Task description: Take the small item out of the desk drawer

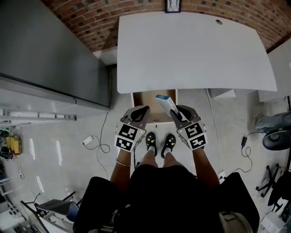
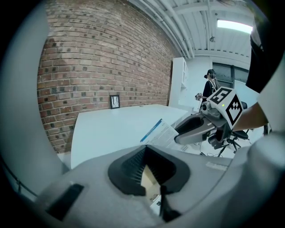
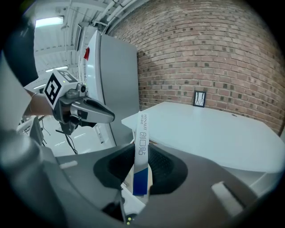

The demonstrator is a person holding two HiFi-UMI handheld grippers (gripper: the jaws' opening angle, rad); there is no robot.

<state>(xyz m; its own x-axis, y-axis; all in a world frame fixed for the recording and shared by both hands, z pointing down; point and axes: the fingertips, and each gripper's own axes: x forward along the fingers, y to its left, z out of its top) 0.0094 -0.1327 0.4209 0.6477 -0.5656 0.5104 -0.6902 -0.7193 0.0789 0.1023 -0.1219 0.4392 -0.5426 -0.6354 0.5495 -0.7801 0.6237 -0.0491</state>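
Overhead, a red brick wall (image 1: pixel 136 9) runs behind everything, with a tall grey cabinet (image 1: pixel 50 50) standing to the left of it. A white desk (image 1: pixel 195 50) with a bare top fills the middle of the head view, and under its front edge the drawer (image 1: pixel 144 101) stands pulled out, its brown inside showing. Both grippers hang over the drawer's near end, side by side and apart. The left gripper (image 1: pixel 137 112) has its jaws pressed together with nothing between them. The right gripper (image 1: pixel 178 113) has its jaws set fairly wide and clamped on the flat sides of a slim white box with a blue end (image 1: pixel 166 103). That box sticks out from the jaws on a tilt over the right part of the open drawer, its far end just short of the desk's front edge. Below the grippers show the person's black shoes (image 1: pixel 158 143). A small dark-framed picture (image 1: pixel 173 5) leans against the bricks at the desk's back edge.
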